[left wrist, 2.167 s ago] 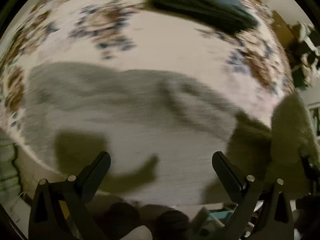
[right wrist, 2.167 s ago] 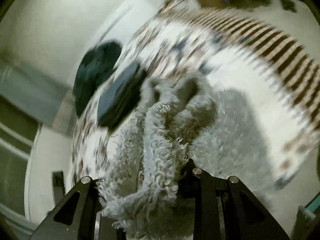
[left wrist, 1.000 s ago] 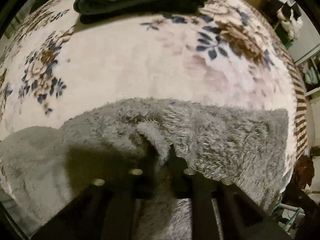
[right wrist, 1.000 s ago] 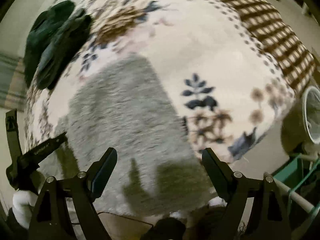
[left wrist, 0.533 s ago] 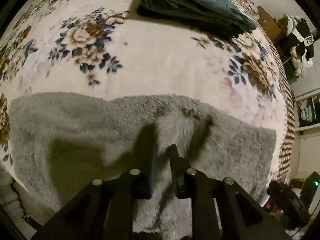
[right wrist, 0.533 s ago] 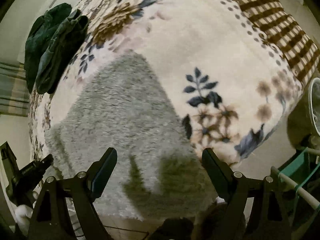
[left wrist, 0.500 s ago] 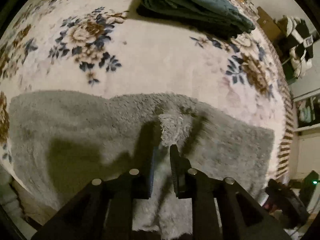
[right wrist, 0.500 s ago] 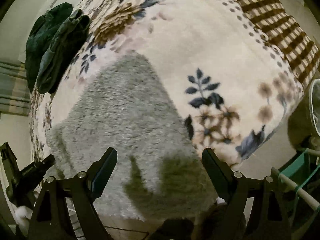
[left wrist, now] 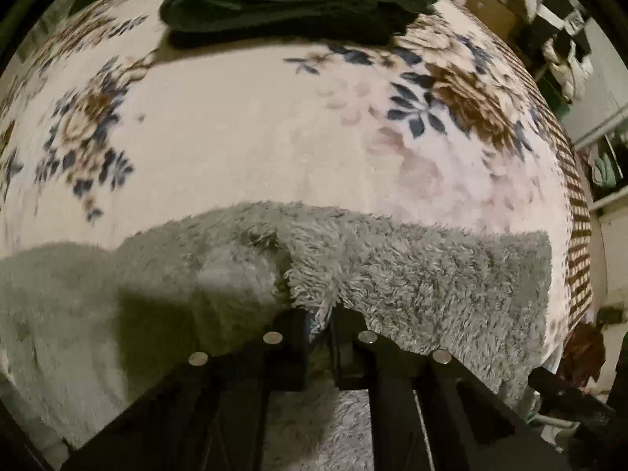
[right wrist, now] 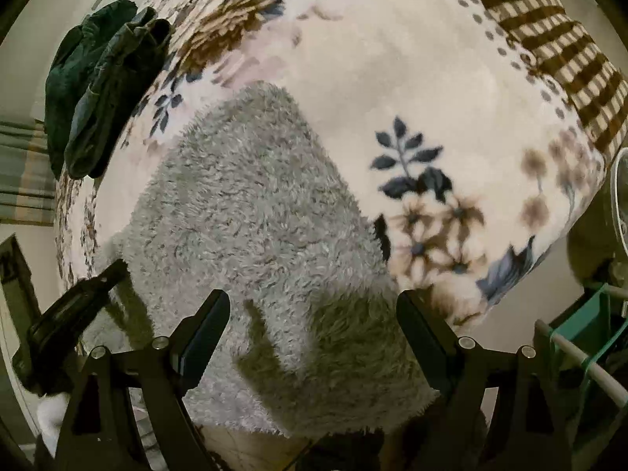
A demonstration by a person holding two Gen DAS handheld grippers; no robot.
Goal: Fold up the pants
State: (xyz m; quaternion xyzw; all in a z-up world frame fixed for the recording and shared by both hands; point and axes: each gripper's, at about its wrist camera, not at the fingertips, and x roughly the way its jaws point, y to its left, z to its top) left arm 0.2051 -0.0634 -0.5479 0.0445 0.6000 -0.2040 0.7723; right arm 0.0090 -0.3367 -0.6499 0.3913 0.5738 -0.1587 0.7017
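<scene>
Grey fluffy fleece pants (left wrist: 431,274) lie flat across the near part of a floral blanket (left wrist: 255,137). My left gripper (left wrist: 318,322) points steeply down at their far edge, its jaws closing on a raised tuft of fleece that is pinched between the pads. In the right wrist view the pants (right wrist: 255,216) spread away from me, with one end hanging over the bed's near edge. My right gripper (right wrist: 314,306) hovers over that end, open wide, with nothing between its fingers. The left gripper (right wrist: 74,314) shows at the lower left of that view.
Folded dark green clothes (left wrist: 294,0) lie at the far side of the bed and also show in the right wrist view (right wrist: 98,90). A checked border (right wrist: 569,51) runs along the blanket (right wrist: 412,59). A green rack (right wrist: 581,333) stands past the bed's edge at the right.
Half a second ago the left gripper was higher, its jaws slightly parted over the fleece; now it is low again and pinching a tuft. The right gripper has barely moved.
</scene>
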